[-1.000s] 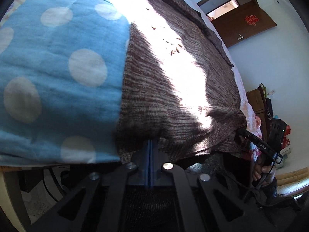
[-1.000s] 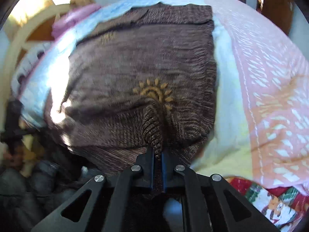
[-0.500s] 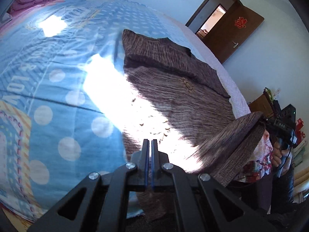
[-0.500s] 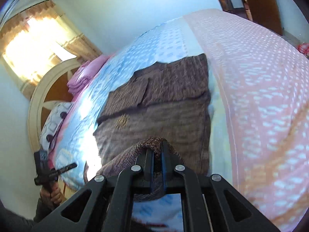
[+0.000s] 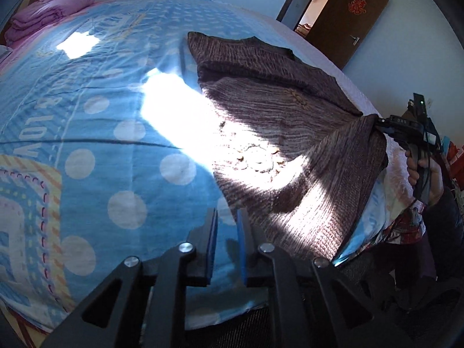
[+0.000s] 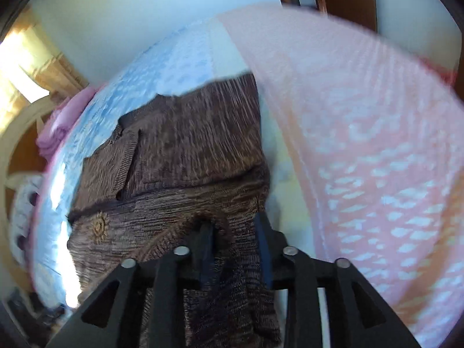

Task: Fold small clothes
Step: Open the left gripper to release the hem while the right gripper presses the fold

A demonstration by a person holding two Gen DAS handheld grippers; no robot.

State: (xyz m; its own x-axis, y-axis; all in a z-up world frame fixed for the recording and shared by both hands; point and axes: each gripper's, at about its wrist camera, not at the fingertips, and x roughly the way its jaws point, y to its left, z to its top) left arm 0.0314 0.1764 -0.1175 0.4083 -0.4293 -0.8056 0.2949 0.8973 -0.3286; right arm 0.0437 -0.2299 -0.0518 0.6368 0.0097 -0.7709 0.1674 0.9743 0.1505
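A: What does the brown ribbed knit sweater [image 5: 269, 110] lie on?

B: A bed, on a blue bedsheet with white polka dots [image 5: 121, 156]; a bright patch of sunlight crosses both. A folded pink quilt [image 5: 46, 14] sits at the far corner, and a dark brown wooden door [image 5: 348, 14] stands open in the white wall.

A: And the left gripper [image 5: 226, 223]?

B: Its blue-padded fingers [image 5: 213, 243] are spread apart over the sheet, just beside the sweater's near edge, holding nothing.

A: What does only the left wrist view show?

B: The right gripper [image 5: 380, 121] from the side, at a lifted corner of the sweater, with the person's hand [image 5: 426, 171] on its handle.

A: And only the right wrist view?

B: It's blurred, but it shows a pink bedspread with pale flecks [image 6: 377, 150] beside the sweater, a cream curved headboard [image 6: 17, 133], and the right gripper's fingers parted, knit fabric draped loosely between them.
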